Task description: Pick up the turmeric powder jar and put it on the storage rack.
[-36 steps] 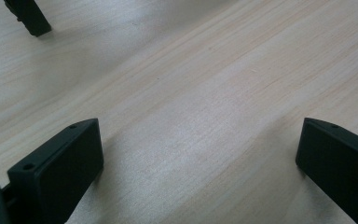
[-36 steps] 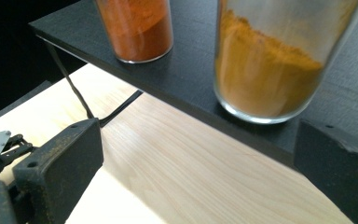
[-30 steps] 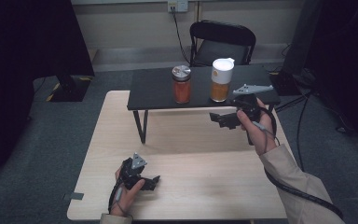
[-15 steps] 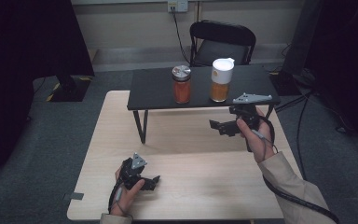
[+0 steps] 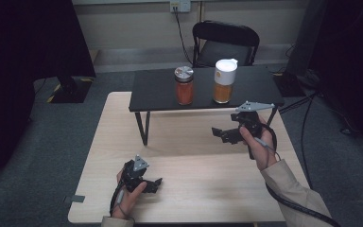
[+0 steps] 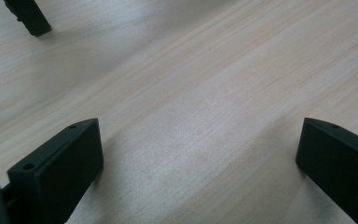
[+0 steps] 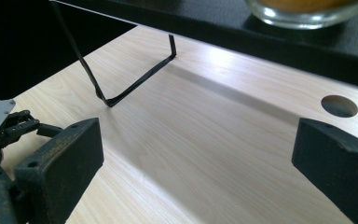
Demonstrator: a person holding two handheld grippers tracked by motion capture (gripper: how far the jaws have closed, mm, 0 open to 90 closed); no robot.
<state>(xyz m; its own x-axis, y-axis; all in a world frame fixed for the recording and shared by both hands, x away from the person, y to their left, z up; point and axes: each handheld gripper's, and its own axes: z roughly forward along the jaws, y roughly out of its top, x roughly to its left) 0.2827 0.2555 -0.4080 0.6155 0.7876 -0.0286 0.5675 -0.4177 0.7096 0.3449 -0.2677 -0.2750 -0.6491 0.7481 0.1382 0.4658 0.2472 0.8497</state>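
My right gripper (image 5: 221,134), jaws wide and empty, sits near the white-lidded glass jar of amber contents (image 5: 225,81); left gripper (image 5: 154,184) equally open, idle. Nothing grasped yet.

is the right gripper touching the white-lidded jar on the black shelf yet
Apart. The high view shows the right gripper held over the wooden table, in front of and below the black shelf where the white-lidded jar stands. Its jaws are wide open with nothing between them.
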